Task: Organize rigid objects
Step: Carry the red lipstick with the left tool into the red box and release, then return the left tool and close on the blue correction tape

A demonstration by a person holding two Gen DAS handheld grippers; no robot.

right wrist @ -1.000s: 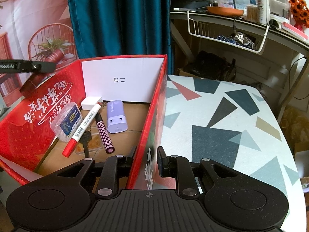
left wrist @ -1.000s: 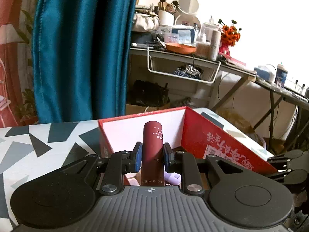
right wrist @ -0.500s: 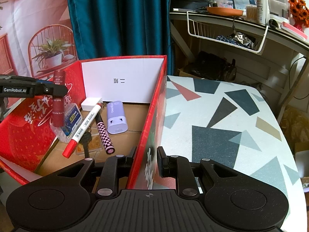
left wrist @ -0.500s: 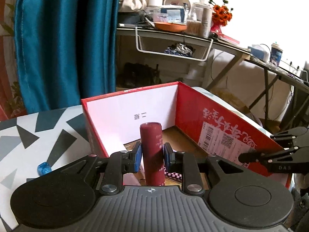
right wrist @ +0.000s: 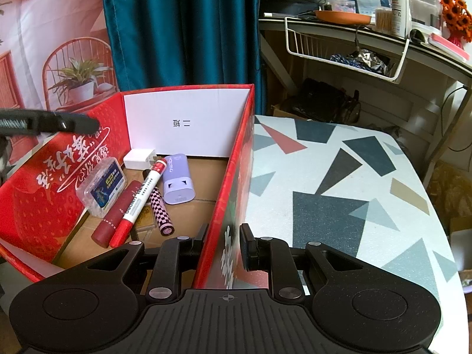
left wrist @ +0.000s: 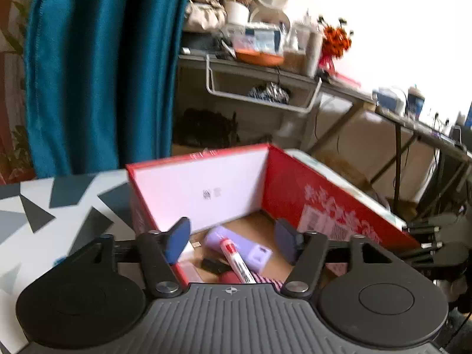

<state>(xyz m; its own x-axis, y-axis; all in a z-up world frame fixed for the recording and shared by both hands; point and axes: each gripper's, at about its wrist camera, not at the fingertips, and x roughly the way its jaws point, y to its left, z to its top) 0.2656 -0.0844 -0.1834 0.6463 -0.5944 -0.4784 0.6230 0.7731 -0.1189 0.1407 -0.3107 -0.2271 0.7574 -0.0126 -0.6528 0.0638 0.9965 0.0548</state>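
Left gripper [left wrist: 231,237] is hovering over the box's near-left wall, its jaws opening with nothing between them. Below it, the dark red tube [right wrist: 118,212] is lying on the floor of the red box [right wrist: 183,88] along the left wall, touching the red-capped marker [right wrist: 141,197]; a checkered tube [right wrist: 161,212], lilac case [right wrist: 178,180], clear card case [right wrist: 100,187] and white adapter [right wrist: 138,159] are lying around them. Right gripper [right wrist: 222,246] is pinching the box's right wall, steadying it on the patterned table [right wrist: 339,183]. Judged step: releasing the tube, nearly complete. The next move probably calls for lifting the left gripper clear of the rim to fetch another object.
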